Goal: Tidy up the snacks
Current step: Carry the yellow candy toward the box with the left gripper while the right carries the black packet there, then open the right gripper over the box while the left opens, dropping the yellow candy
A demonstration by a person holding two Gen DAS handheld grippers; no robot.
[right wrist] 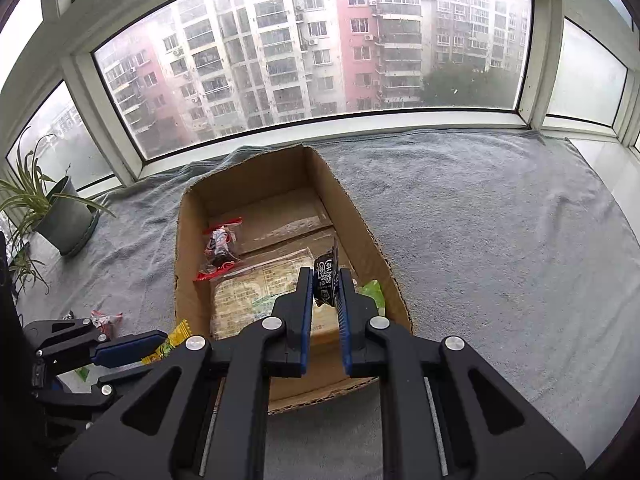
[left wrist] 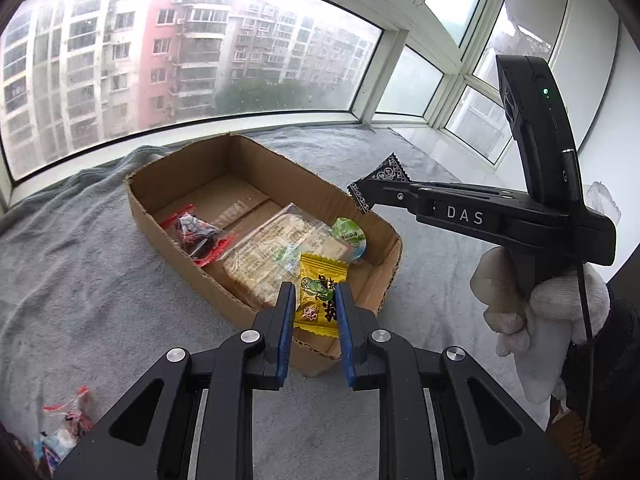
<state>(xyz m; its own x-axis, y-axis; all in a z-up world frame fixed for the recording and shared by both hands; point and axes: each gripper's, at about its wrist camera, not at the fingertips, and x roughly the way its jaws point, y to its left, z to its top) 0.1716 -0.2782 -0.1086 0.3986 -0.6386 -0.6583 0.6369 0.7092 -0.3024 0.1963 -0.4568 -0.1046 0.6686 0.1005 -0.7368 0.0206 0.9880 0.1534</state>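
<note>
Left wrist view: left tool (left wrist: pixel 316 300) pinching flat yellow printed snack packet (left wrist: pixel 318 296), held over near end of open brown cardboard box (left wrist: pixel 256 168); clear-wrapped cracker pack (left wrist: pixel 276 256) just ahead inside.

Right wrist view: right tool (right wrist: pixel 326 286) pinching black patterned sachet (right wrist: pixel 326 270) above same box on grey towel (right wrist: pixel 500 216).

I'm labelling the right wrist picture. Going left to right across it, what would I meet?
Potted plant → left gripper holding a yellow packet → red-edged snack bag in the cardboard box → right gripper clamping a black packet → grey blanket.
</note>
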